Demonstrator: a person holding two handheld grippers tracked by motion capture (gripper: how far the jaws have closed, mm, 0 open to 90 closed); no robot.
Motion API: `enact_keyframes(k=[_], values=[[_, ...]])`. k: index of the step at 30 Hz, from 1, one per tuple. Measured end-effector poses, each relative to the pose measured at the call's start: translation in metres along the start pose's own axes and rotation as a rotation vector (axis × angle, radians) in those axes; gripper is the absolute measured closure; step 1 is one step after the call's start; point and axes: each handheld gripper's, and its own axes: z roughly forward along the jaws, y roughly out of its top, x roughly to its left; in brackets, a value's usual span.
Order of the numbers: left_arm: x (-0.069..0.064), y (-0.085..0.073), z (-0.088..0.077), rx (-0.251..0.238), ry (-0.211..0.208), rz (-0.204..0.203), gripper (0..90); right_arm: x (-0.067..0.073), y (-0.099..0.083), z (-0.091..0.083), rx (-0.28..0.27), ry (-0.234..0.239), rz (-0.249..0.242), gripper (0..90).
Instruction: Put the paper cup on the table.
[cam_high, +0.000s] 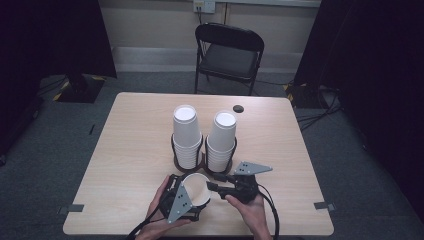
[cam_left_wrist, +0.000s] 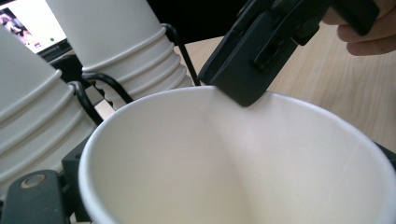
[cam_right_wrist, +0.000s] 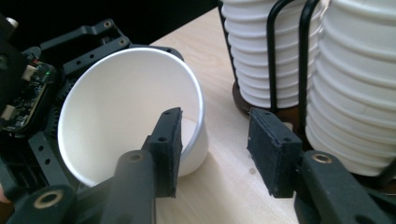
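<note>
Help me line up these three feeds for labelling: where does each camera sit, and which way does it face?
High view: above the person's side, facing forward and down on the table; both hands and tongs show.
Left gripper view: rides the left tongs, looking into the held paper cup; a fingertip of the right tongs shows.
Right gripper view: rides the right tongs, open, facing that cup.
Shared: the cup and the two cup stacks.

A black folding chair (cam_high: 229, 52) stands behind the worktop (cam_high: 130, 135); a small dark disc (cam_high: 238, 108) lies near its far edge.
</note>
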Motion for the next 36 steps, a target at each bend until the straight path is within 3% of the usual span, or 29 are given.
enact_keyframes(k=[2, 4, 6, 8, 9, 11, 17, 23, 24, 28, 29, 32, 36], values=[[0.001, -0.001, 0.0, -0.005, 0.002, -0.009, 10.5, 0.0, -0.001, -0.001, -0.01, -0.003, 0.0, 53.6], [0.006, -0.004, -0.003, -0.027, 0.006, -0.058, 10.5, -0.002, -0.004, -0.006, -0.062, -0.007, -0.003, 50.2], [0.011, -0.006, -0.006, -0.041, 0.01, -0.09, 10.6, -0.003, -0.007, -0.008, -0.065, -0.045, 0.0, 45.7], [0.012, -0.006, -0.007, -0.044, 0.016, -0.103, 10.6, -0.005, -0.01, -0.01, -0.083, -0.047, 0.018, 43.1], [0.018, -0.009, -0.009, -0.048, 0.033, -0.138, 10.6, -0.007, -0.013, -0.012, -0.104, -0.059, 0.021, 41.6], [0.024, -0.012, -0.013, -0.053, 0.048, -0.169, 10.5, -0.009, -0.017, -0.015, -0.132, -0.09, 0.021, 38.7], [0.041, -0.018, -0.022, -0.061, 0.087, -0.226, 10.5, -0.015, -0.03, -0.026, -0.236, -0.167, 0.025, 29.2], [0.054, -0.021, -0.026, -0.064, 0.116, -0.264, 10.5, -0.021, -0.039, -0.033, -0.267, -0.219, 0.042, 21.8], [0.057, -0.021, -0.027, -0.065, 0.123, -0.272, 10.4, -0.024, -0.044, -0.037, -0.279, -0.24, 0.039, 14.3], [0.069, -0.024, -0.029, -0.046, 0.154, -0.318, 9.8, -0.028, -0.05, -0.041, -0.297, -0.29, 0.056, 13.9], [0.075, -0.026, -0.029, -0.023, 0.172, -0.333, 9.8, -0.032, -0.055, -0.043, -0.305, -0.329, 0.08, 13.9], [0.079, -0.028, -0.03, -0.028, 0.186, -0.35, 9.8, -0.035, -0.059, -0.045, -0.32, -0.344, 0.089, 13.9], [0.089, -0.031, -0.032, -0.033, 0.209, -0.368, 9.8, -0.037, -0.067, -0.047, -0.348, -0.44, 0.08, 13.9]])
